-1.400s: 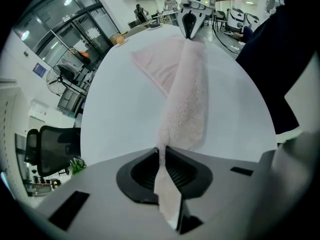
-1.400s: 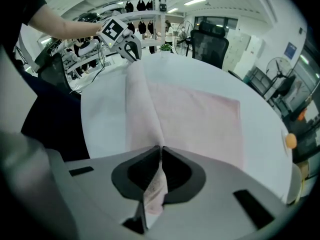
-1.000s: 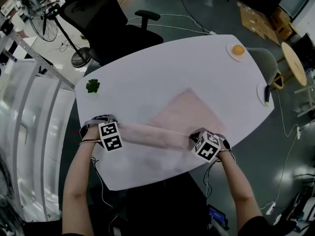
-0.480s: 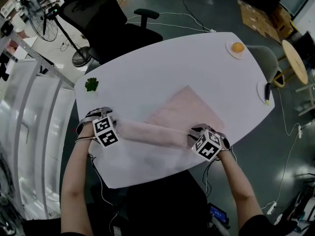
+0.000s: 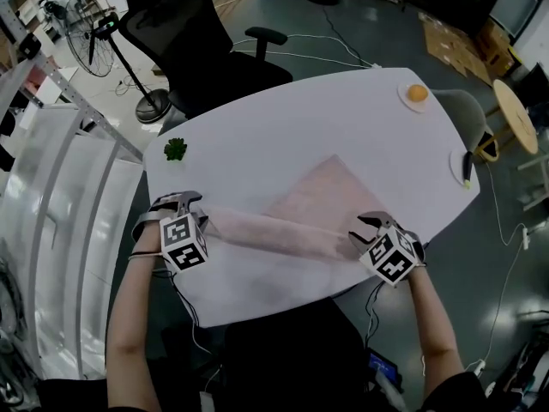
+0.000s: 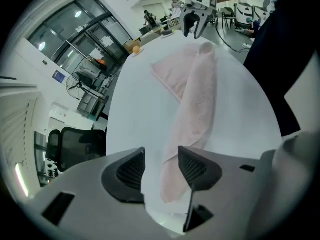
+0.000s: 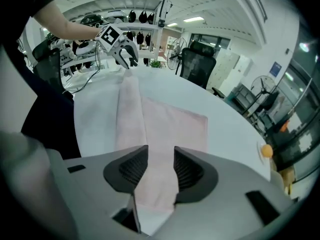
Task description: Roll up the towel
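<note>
A pink towel (image 5: 322, 194) lies on the white table (image 5: 283, 127), its near part rolled into a long roll (image 5: 274, 233) running left to right. My left gripper (image 5: 178, 202) hovers over the roll's left end (image 6: 172, 184), jaws opening, and the pads do not touch the cloth. My right gripper (image 5: 371, 224) hangs above the roll's right end (image 7: 155, 184), jaws also opening, nothing pressed between them. From the left gripper view the roll (image 6: 196, 99) stretches away to the right gripper (image 6: 195, 21). In the right gripper view the far left gripper (image 7: 125, 51) is seen beyond the towel (image 7: 150, 124).
A small green plant (image 5: 175, 149) sits at the table's left edge. A plate with an orange (image 5: 417, 93) and a second plate (image 5: 463, 168) lie at the far right rim. A black office chair (image 5: 189, 41) stands behind the table, a fan (image 5: 103, 33) to its left.
Both grippers, shut at the roll's ends a second ago, have opened and risen off the roll. The roll stays on the table.
</note>
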Tool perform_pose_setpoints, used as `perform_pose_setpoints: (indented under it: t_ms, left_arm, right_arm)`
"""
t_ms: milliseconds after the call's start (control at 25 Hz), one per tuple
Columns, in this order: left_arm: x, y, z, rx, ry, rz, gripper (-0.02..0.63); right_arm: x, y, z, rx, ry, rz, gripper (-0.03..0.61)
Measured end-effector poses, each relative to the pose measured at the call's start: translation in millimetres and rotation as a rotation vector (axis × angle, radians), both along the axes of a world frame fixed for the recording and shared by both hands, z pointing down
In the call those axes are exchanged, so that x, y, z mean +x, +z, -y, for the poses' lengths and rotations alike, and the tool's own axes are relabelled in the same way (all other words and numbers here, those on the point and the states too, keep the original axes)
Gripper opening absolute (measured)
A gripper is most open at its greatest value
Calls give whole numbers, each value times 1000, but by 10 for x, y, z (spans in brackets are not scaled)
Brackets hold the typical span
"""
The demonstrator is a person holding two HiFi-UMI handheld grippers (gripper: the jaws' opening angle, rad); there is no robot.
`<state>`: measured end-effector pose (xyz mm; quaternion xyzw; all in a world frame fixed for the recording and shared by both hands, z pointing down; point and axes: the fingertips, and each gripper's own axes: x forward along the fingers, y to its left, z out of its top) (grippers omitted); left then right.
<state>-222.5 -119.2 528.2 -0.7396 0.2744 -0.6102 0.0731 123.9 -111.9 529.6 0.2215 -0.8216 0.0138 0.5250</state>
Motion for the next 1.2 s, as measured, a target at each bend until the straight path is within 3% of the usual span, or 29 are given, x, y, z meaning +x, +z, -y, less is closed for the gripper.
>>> perform_pose_setpoints:
  t_ms: [320,520,840,920,1200]
  left_arm:
    - [347,242,-599,-66,106,-42,232]
    - [533,461,-687,-87,132,-58,230]
    - [554,752,-545,-114,83,-25,224]
    - [547,780,-493,-109,64,-10,191]
    - [527,789,-361,-96,28,95,116]
  right_arm:
    - [-80,89,-539,-33,-9,12,181]
    - [-28,367,-835,-72,-9,-21,187]
    - [125,747,-849,-99,-12,-61,187]
    - [154,784,-795,-104,-22,-56,187]
    - [229,837,-680,-110,-177,-82,107]
